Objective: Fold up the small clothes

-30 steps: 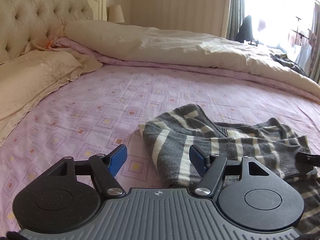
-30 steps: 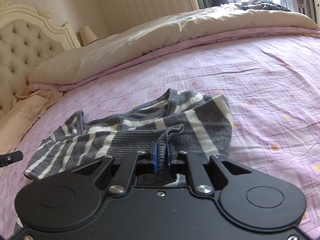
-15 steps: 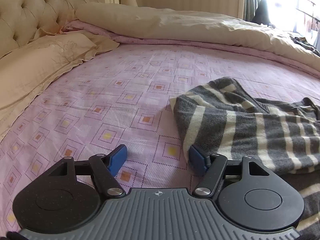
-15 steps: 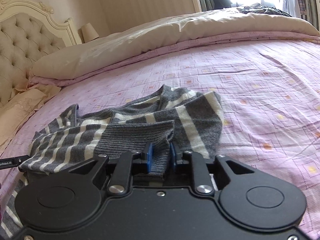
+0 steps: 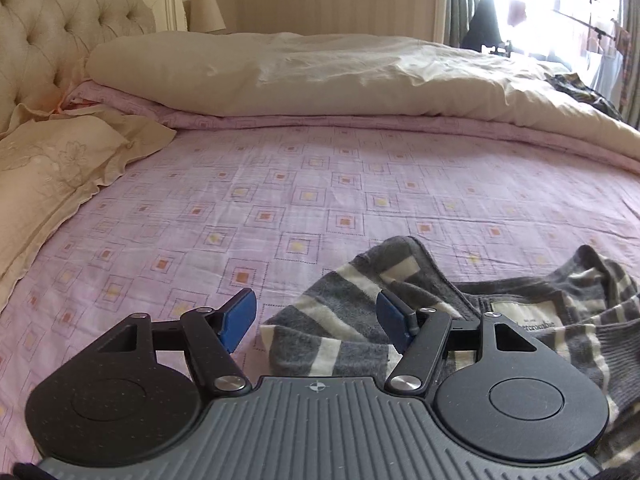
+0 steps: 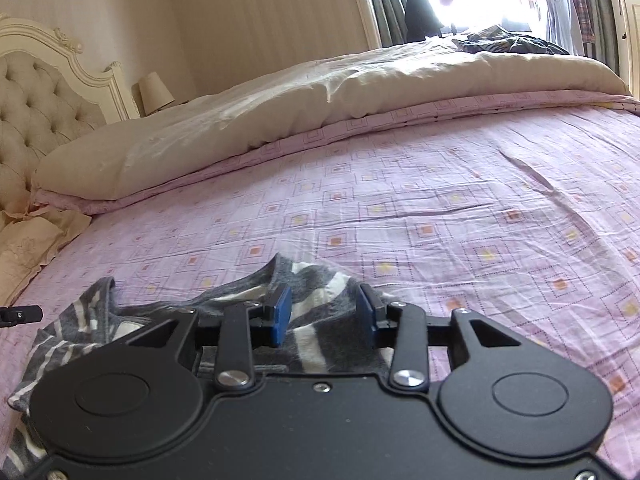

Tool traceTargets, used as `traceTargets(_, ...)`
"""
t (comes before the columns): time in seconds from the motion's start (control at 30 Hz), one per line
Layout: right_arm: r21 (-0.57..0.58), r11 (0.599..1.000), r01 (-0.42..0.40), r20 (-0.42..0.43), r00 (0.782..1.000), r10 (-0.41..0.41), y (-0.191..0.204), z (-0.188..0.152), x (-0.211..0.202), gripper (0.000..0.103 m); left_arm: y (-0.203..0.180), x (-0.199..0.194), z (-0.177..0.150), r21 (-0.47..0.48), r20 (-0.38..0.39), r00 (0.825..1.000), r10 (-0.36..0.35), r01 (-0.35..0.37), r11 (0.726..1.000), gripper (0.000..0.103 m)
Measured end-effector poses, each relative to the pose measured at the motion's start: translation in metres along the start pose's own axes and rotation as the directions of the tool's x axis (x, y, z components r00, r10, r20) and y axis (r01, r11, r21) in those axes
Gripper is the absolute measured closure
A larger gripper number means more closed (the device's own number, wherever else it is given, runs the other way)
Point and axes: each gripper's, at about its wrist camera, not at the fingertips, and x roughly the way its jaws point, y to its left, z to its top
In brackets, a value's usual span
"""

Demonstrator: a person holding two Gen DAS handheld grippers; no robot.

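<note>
A grey and white striped sweater [image 5: 336, 304] lies crumpled on the pink patterned bedsheet [image 5: 304, 200], its neck label facing up at the right. My left gripper [image 5: 316, 322] is open, and the sweater's left folded edge lies under and between its blue pads without touching them. In the right wrist view the same sweater [image 6: 80, 328] spreads to the left. The jaws of my right gripper [image 6: 323, 314] are opening over a striped fold; the fabric lies between the pads, which do not press on it. A black tip of the left gripper [image 6: 20, 314] shows at the far left edge.
A cream duvet [image 5: 360, 76] is rolled along the far side of the bed. A cream pillow [image 5: 52, 168] and tufted headboard [image 5: 60, 20] are on the left. Dark clothes [image 6: 508, 44] lie on the duvet's far end near a bright window.
The right gripper let go of the ribbed edge it pinched; its jaws spread and it drew back over the sweater. The left gripper swung left, then came back over the sweater's left edge.
</note>
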Motion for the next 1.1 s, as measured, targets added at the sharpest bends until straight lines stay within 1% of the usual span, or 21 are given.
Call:
traceTargets(0.07,-0.014,1.0,0.011,-0.009,1.0,-0.011,-0.005,0.004,0.008,0.055,-0.003,0.018,0.001,-0.006,-0.021,1.0,-0.014,0.014,1.0,0.038)
traceTargets(0.17,-0.03,0.999,0.018,-0.018,1.0,-0.018,-0.011,0.009,0.017,0.055,-0.002,0.041,0.001,-0.054,-0.052,0.998,-0.038,0.035,0.998,0.038)
traceTargets(0.2,-0.03,0.999,0.019,-0.02,1.0,-0.02,-0.013,0.012,0.021,0.054,0.001,0.049,-0.001,-0.075,-0.07,0.997,-0.023,0.017,0.997,0.038)
traceTargets(0.23,-0.031,0.999,0.023,-0.024,0.999,-0.024,-0.015,0.014,0.024,0.053,0.004,0.055,-0.004,-0.086,-0.084,0.996,0.009,-0.017,0.996,0.037)
traceTargets(0.27,-0.034,0.999,0.025,-0.029,0.999,-0.026,-0.017,0.016,0.028,0.052,0.006,0.058,-0.008,-0.086,-0.07,0.997,0.013,-0.019,0.996,0.035)
traceTargets(0.33,-0.036,0.999,0.01,-0.048,0.999,-0.012,-0.022,0.019,0.037,0.049,0.006,0.057,-0.016,-0.048,-0.029,0.999,0.015,-0.016,0.999,0.032)
traceTargets(0.37,-0.034,0.999,-0.002,-0.059,0.998,0.0,-0.023,0.02,0.041,0.046,0.006,0.056,-0.021,-0.047,-0.005,1.0,0.018,-0.018,0.999,0.03)
traceTargets(0.43,-0.024,0.999,-0.032,-0.076,0.997,0.03,-0.026,0.02,0.049,0.045,0.006,0.053,-0.028,-0.061,0.034,0.999,0.019,-0.017,0.998,0.029)
traceTargets(0.53,-0.045,0.998,-0.041,-0.107,0.994,0.036,-0.025,0.017,0.059,0.045,0.008,0.053,-0.027,-0.076,0.04,0.999,0.01,-0.007,0.997,0.029)
traceTargets(0.6,-0.074,0.996,-0.045,-0.102,0.994,0.038,-0.025,0.015,0.06,0.045,0.008,0.053,-0.028,-0.077,0.045,0.999,0.011,-0.008,0.997,0.029)
traceTargets(0.67,-0.075,0.996,-0.057,-0.095,0.994,0.05,-0.028,0.014,0.057,0.044,0.007,0.053,-0.029,-0.073,0.047,0.999,0.018,-0.014,0.997,0.029)
traceTargets(0.73,-0.033,0.997,-0.063,-0.067,0.996,0.06,-0.037,0.014,0.051,0.044,0.007,0.053,-0.029,-0.076,0.047,0.999,0.016,-0.012,0.997,0.028)
traceTargets(0.8,0.026,0.998,-0.05,-0.047,0.998,0.051,-0.049,0.014,0.046,0.044,0.007,0.054,-0.029,-0.082,0.049,0.999,0.01,-0.006,0.997,0.028)
traceTargets(0.87,0.079,0.995,-0.061,-0.055,0.996,0.066,-0.06,0.013,0.046,0.044,0.008,0.055,-0.029,-0.082,0.05,0.999,0.01,-0.006,0.997,0.028)
traceTargets(0.93,0.081,0.994,-0.07,-0.057,0.996,0.075,-0.061,0.012,0.046,0.044,0.008,0.055,-0.029,-0.08,0.049,0.999,0.012,-0.008,0.997,0.028)
traceTargets(1.0,0.06,0.995,-0.082,-0.067,0.994,0.086,-0.056,0.012,0.047,0.046,0.008,0.055,-0.029,-0.081,0.049,0.999,0.012,-0.008,0.997,0.028)
traceTargets(1.1,-0.012,0.995,-0.102,-0.095,0.99,0.1,-0.04,0.009,0.05,0.057,0.008,0.055,-0.029,-0.08,0.049,0.999,0.012,-0.008,0.997,0.027)
